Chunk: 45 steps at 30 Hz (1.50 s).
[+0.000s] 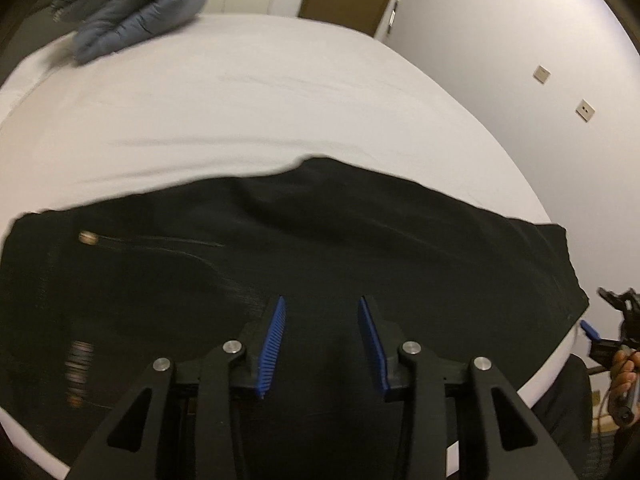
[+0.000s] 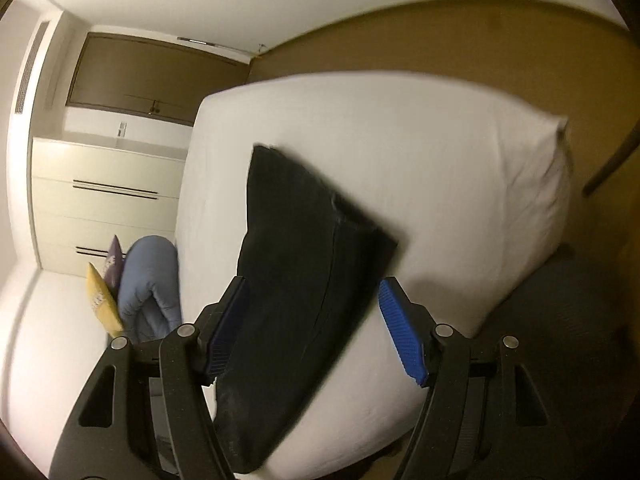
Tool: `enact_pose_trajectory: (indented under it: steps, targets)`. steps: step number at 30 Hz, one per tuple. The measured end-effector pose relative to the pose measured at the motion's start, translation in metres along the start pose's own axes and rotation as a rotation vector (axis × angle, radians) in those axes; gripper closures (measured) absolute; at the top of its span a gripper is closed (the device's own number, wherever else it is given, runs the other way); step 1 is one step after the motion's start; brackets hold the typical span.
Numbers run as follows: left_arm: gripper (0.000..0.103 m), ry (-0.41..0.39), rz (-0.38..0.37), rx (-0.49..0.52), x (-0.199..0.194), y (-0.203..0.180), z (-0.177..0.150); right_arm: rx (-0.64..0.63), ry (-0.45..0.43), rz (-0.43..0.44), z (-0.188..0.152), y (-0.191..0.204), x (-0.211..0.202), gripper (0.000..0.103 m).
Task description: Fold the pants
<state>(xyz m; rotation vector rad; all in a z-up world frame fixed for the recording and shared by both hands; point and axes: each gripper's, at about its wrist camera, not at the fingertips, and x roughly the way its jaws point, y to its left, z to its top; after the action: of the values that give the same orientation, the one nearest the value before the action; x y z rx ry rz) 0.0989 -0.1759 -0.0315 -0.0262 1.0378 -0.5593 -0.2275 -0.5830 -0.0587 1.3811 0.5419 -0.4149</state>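
- Black fabric pants (image 1: 320, 240) lie flat on the white-sheeted bed (image 1: 260, 100), filling the lower half of the left wrist frame; long axis runs left to right there, waistband button at left.
- My left gripper (image 1: 322, 312) hangs over the middle of the pants, blue pads apart, nothing between them; whether the tips touch the cloth I cannot tell.
- My right gripper (image 2: 312, 292) has its pads apart, straddling one narrow end of the pants (image 2: 296, 280); no pad pressing that I can see.
- In the left wrist frame the right gripper (image 1: 590, 330) sits at the far right edge, just beside the hem corner, so judged nearer that end.
- Motion blur smears the edges. Near cloth is cut off by the gripper bodies.
- Grey-blue padded jacket (image 1: 136, 12), upper left, well apart.
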Motion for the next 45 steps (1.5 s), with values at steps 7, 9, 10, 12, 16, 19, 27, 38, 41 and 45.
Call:
enact_pose_trajectory:
  steps: [7, 9, 10, 12, 16, 19, 27, 38, 41, 45]
  targets:
    - [0.062, 0.039, -0.023, -0.035, 0.019, 0.000, -0.002, 0.123, -0.029, 0.052, 0.002, -0.036, 0.020, 0.038]
    - [0.062, 0.053, -0.029, -0.049, 0.025, 0.004, -0.003, 0.139, -0.044, 0.106, 0.001, -0.039, 0.014, 0.046]
    - [0.062, 0.062, -0.034, -0.057, 0.026, 0.008, -0.004, 0.145, -0.047, 0.131, 0.002, -0.038, 0.016, 0.049]
    - [0.062, 0.061, -0.046, -0.072, 0.023, 0.015, -0.008, 0.165, -0.057, 0.167, 0.005, -0.039, 0.024, 0.058]
    - [0.064, 0.070, -0.072, -0.103, 0.021, 0.024, -0.011, 0.211, -0.084, 0.212, 0.008, -0.043, 0.036, 0.078]
    - [0.068, 0.067, -0.089, -0.132, 0.022, 0.031, -0.013, 0.207, -0.099, 0.200, 0.010, -0.042, 0.048, 0.096]
    - [0.071, 0.053, -0.128, -0.170, 0.018, 0.041, -0.017, 0.115, -0.149, 0.101, 0.008, -0.016, 0.049, 0.099]
    - [0.030, -0.004, -0.203, -0.269, -0.014, 0.063, -0.015, -0.925, -0.050, -0.174, -0.143, 0.203, 0.106, 0.100]
    - [0.021, -0.004, -0.231, -0.298, -0.017, 0.068, -0.013, -1.271, 0.049, -0.294, -0.234, 0.215, 0.161, 0.100]
    - [0.020, 0.022, -0.280, -0.335, -0.015, 0.069, -0.008, -1.370, 0.162, -0.400, -0.278, 0.186, 0.215, 0.099]
